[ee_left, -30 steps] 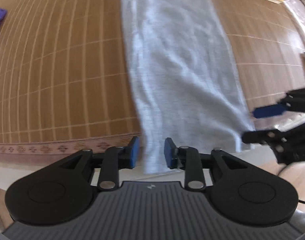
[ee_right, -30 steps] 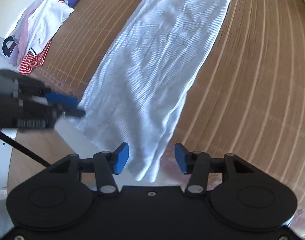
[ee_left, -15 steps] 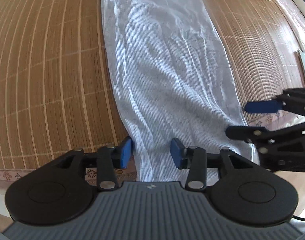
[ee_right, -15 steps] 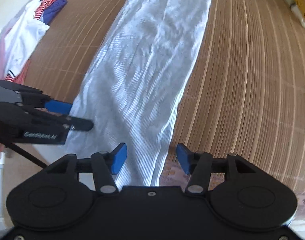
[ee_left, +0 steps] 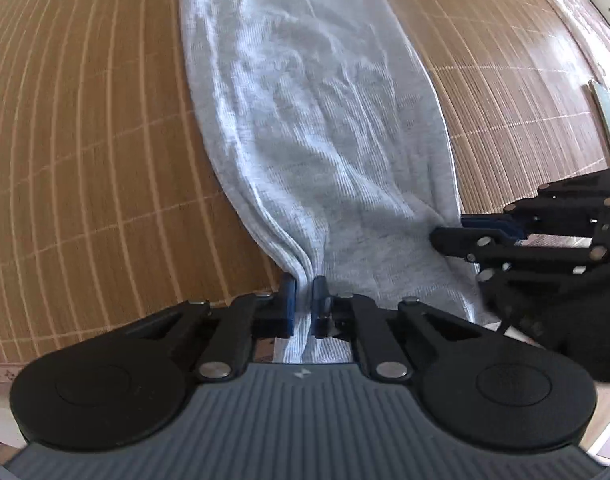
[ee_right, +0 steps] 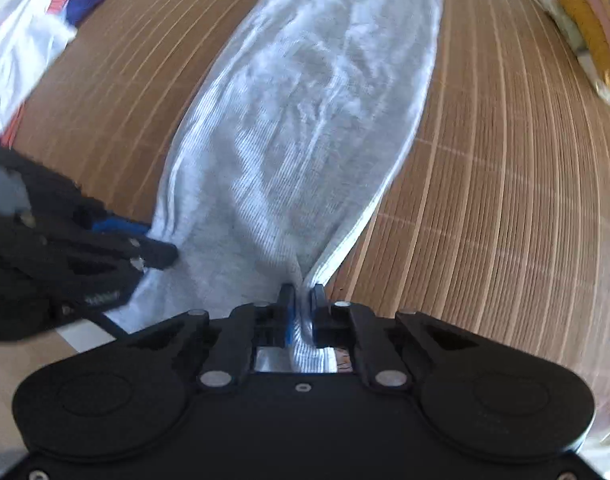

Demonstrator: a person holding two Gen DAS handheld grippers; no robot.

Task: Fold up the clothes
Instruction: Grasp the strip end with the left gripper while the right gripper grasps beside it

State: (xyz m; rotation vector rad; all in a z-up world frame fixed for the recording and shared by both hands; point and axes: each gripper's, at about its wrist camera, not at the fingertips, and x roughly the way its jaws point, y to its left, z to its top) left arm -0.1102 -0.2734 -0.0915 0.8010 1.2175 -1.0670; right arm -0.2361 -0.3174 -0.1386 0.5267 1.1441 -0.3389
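Now both grippers are clamped on the near edge of the grey garment [ee_left: 313,128] — the left gripper [ee_left: 304,300] at its 7 o'clock corner, the right gripper [ee_right: 302,304] at 5 o'clock. It stretches toward 12 o'clock across the bamboo mat [ee_left: 85,128].
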